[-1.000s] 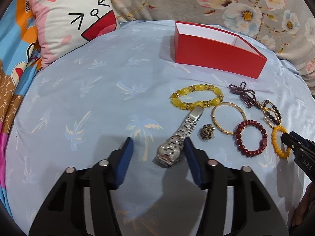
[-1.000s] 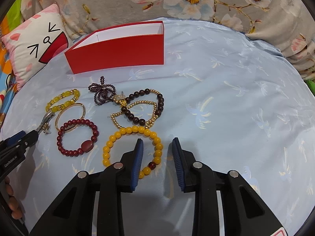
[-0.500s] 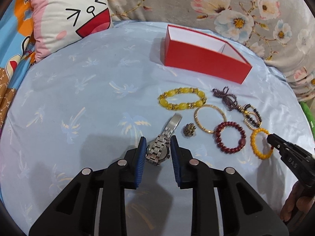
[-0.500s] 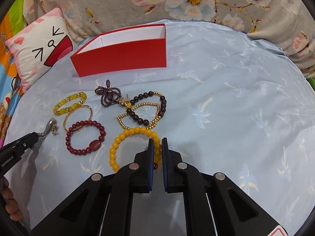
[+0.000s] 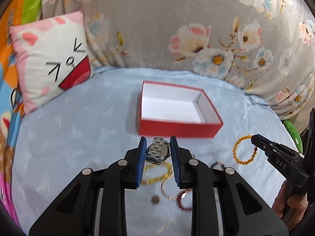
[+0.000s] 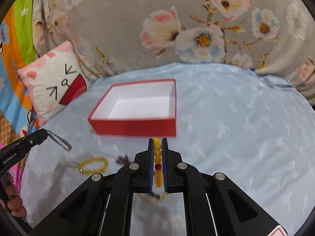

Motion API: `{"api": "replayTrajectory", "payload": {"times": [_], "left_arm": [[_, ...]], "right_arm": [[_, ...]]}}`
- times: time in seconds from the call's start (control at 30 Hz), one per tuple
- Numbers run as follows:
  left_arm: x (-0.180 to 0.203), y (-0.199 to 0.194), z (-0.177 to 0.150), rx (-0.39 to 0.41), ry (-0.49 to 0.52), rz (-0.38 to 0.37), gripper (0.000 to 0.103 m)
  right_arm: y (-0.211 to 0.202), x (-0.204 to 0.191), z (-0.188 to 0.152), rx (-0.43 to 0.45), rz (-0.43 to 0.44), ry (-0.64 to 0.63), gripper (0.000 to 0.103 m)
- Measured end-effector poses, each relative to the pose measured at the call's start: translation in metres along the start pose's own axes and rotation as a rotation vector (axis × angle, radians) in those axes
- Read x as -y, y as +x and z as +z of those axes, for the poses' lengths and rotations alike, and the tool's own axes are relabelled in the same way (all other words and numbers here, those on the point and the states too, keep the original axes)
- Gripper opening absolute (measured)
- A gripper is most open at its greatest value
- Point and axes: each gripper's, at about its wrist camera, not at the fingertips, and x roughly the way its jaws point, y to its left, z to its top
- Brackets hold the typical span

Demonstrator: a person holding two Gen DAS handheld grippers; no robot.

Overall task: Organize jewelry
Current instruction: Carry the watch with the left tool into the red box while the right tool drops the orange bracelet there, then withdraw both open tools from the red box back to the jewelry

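My left gripper is shut on a silver wristwatch, held up off the bed; in the right wrist view its band dangles from the left gripper's tip at the left edge. My right gripper is shut on an orange bead bracelet, whose loop hangs from its tip in the left wrist view. An open red box with a white, empty inside stands on the pale blue bedsheet just beyond both grippers. Below lie a yellow bead bracelet, a gold bangle and a dark red bead bracelet.
A cat-face cushion leans at the back left, and a grey floral blanket piles up behind the box. A small brown charm and a purple bead piece lie among the jewelry. A hand grips the right tool.
Both grippers closed, the left on the watch and the right on the orange bracelet, then rose off the bed with them. The box now shows its inside from above.
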Motion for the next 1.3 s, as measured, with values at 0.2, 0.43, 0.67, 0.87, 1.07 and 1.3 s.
{"api": "replayTrajectory", "payload": {"times": [0.2, 0.43, 0.67, 0.87, 1.07, 1.3], "left_arm": [[0.018, 0.049, 0.065, 0.07, 0.059, -0.003, 0.024], [0.025, 0.142, 0.102, 0.024, 0.069, -0.005, 0.024], [0.021, 0.21, 0.102, -0.046, 0.068, 0.026, 0.024], [0.017, 0.231, 0.105, -0.03, 0.077, 0.068, 0.027], [0.005, 0.194, 0.114, 0.046, 0.032, 0.084, 0.055], [-0.012, 0.131, 0.077, 0.062, 0.009, 0.108, 0.062]], "right_arm": [[0.041, -0.002, 0.066, 0.04, 0.052, -0.003, 0.007], [0.124, -0.004, 0.108, -0.037, 0.084, -0.003, 0.007], [0.192, -0.003, 0.11, -0.14, 0.081, 0.012, 0.007], [0.217, -0.003, 0.112, -0.153, 0.025, -0.006, 0.019], [0.177, 0.002, 0.108, -0.073, 0.01, -0.008, 0.042], [0.108, 0.012, 0.057, -0.047, 0.002, -0.016, 0.047]]}}
